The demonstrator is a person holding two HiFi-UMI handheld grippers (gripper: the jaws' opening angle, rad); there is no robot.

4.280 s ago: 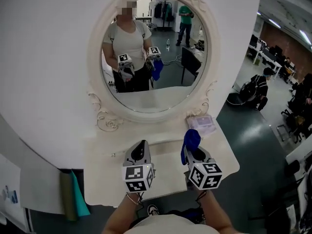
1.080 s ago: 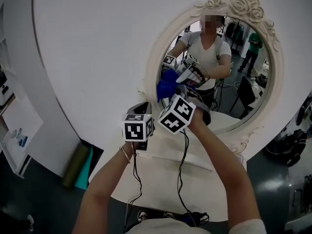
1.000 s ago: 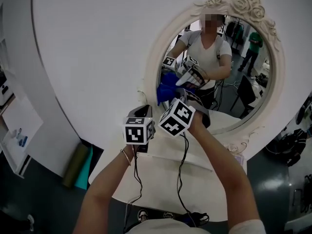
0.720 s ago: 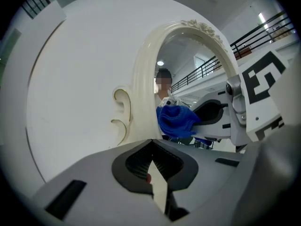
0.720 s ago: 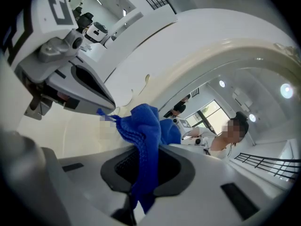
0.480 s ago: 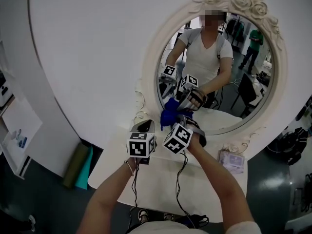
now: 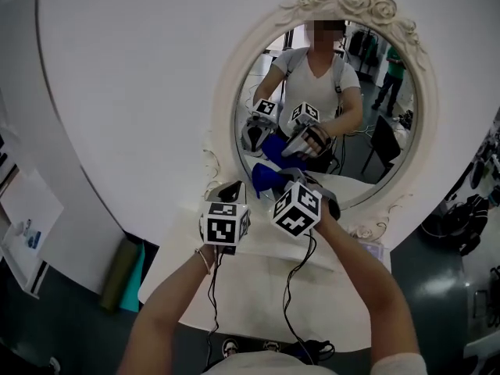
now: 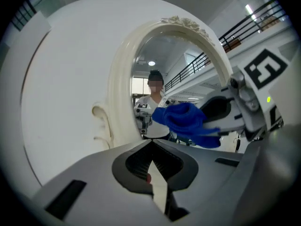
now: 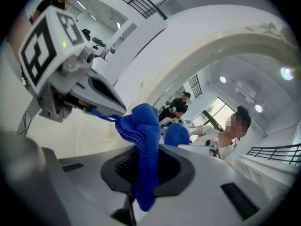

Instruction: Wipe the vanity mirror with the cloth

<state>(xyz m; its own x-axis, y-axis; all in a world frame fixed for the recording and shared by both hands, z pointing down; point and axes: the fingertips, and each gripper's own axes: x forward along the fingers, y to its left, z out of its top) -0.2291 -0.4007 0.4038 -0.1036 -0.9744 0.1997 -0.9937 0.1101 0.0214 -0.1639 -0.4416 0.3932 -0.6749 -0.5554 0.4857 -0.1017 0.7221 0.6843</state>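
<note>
The oval vanity mirror (image 7: 367,76) has a cream carved frame (image 7: 224,108) and stands on a white vanity top (image 7: 258,283). My right gripper (image 7: 273,181) is shut on a blue cloth (image 7: 264,180), which it holds at the glass's lower left, just above the frame's bottom rim. The cloth (image 9: 143,126) hangs bunched out of the shut jaws of the right gripper (image 9: 141,160), and its reflection (image 9: 178,134) shows close behind. My left gripper (image 7: 233,187) hangs just to the left, in front of the frame, shut and holding nothing (image 8: 151,145). From there the cloth (image 8: 184,119) is in sight at the right.
A small wrapped packet (image 7: 373,250) lies at the vanity top's right end. Olive and teal rolls (image 7: 125,266) lean at the vanity's left on the floor. Two cables (image 7: 291,287) trail from the grippers across the top. A curved white wall (image 7: 133,92) backs the mirror.
The right gripper has carried the cloth down the mirror's left side to its lower edge. The left gripper stayed close beside it. The head view has shifted.
</note>
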